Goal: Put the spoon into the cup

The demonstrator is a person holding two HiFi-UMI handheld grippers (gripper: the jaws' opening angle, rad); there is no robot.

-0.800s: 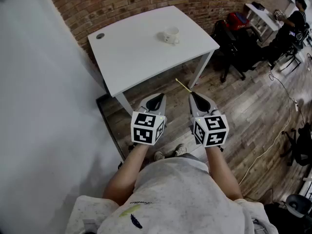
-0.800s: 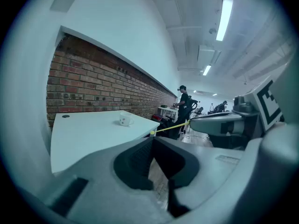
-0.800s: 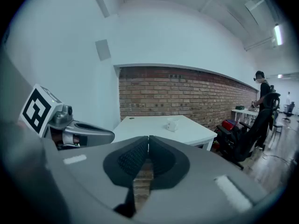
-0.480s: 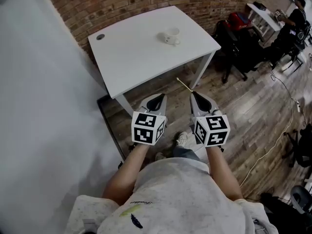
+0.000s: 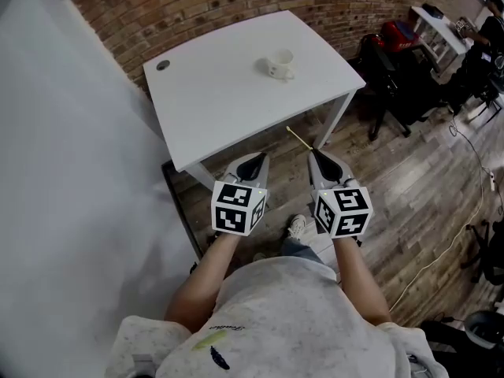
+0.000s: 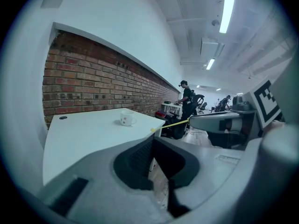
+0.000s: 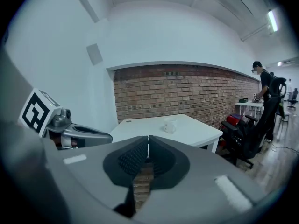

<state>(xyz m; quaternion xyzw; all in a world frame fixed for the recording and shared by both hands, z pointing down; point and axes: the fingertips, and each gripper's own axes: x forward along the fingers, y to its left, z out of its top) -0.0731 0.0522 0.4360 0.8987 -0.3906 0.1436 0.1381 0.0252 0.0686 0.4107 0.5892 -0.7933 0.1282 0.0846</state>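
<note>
Okay, your right gripper (image 5: 313, 154) is clamped on one end of the spoon (image 5: 299, 138), and the right gripper view shows its jaws pressed together with only that thin sliver between them. The spoon is a slim yellowish stick jutting forward and to the left from the tips, out over the wooden floor just short of the table's near edge. Your left gripper (image 5: 253, 157) is closed too, pads meeting with nothing between them.

Judging by how thin it is, the spoon should be very light and stiff, but a narrow handle like that can swivel or slip in the pads. You've got it by the very end, so expect the free tip to wander as you move. Which end carries the bowl is too small to tell.

The white cup (image 5: 279, 63) stands upright toward the far right of the white table (image 5: 213, 101), well apart from both grippers. It looks small and light, so a poke on the rim could slide or tip it.

Nothing else sits on the tabletop except a round cable grommet (image 5: 162, 65) in the far left corner. The near table edge and the table leg (image 5: 335, 124) lie between you and the cup, and a black office chair (image 5: 386, 77) stands to the table's right.
</note>
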